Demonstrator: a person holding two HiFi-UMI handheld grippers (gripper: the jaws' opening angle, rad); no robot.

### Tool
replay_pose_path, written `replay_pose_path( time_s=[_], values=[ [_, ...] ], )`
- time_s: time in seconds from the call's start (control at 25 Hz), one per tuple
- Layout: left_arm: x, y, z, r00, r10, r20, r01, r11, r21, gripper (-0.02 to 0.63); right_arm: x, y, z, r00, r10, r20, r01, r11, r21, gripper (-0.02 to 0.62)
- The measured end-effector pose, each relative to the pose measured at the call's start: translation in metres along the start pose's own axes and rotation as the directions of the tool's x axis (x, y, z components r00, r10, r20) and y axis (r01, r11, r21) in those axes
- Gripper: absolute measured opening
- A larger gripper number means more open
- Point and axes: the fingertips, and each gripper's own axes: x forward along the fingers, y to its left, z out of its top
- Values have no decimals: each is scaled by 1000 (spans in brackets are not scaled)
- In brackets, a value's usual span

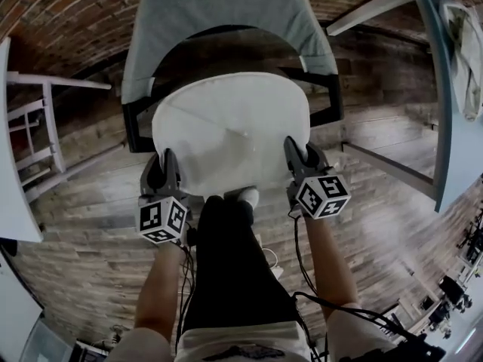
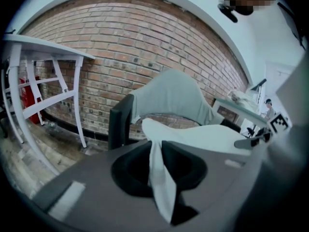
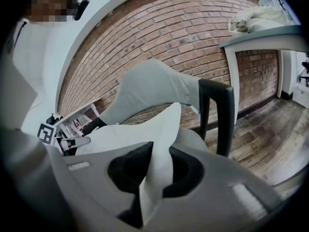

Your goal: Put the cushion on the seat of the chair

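While left gripper (image 1: 167, 164) and right gripper (image 1: 296, 153) pinch the round white fabric cushion (image 1: 230, 123) over the grey-backed black chair (image 1: 219, 10), uneven release risks skew.

Round white cushion (image 1: 230, 130) over chair (image 1: 219, 21)

cushion (image 1: 230, 130) over chair (image 1: 219, 17), table (image 1: 447, 119) at right

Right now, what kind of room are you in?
Probably an indoor studio or workroom, though that is a guess. There is a red brick wall, a brown wooden plank floor, and a white table with crossbar legs near the grey-backed black chair.
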Motion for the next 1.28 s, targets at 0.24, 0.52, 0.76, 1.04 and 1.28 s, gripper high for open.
replay_pose_path(
  time_s=[0.24, 0.52, 0.76, 1.04, 1.28],
  values=[
    [30, 7, -22, 1000, 4, -21, -3, 999, 34, 49, 22, -19, -19, 1000, -6, -1, 6, 1000, 12, 49],
    [58, 19, -46, 997, 22, -78, -21, 1000, 13, 51, 46, -40, -41, 999, 5, -35, -3, 999, 47, 51],
    [68, 30, -67, 991, 67, -119, -63, 997, 40, 54, 54, -55, -57, 997, -35, -67, 37, 999, 36, 53],
    [81, 40, -95, 975, 119, -189, -113, 993, 44, 58, 68, -74, -79, 992, -82, -94, 88, 994, 63, 67],
    [83, 40, -97, 973, 125, -193, -112, 991, 79, 57, 67, -75, -79, 994, -76, -79, 83, 993, 83, 78]
  ],
)
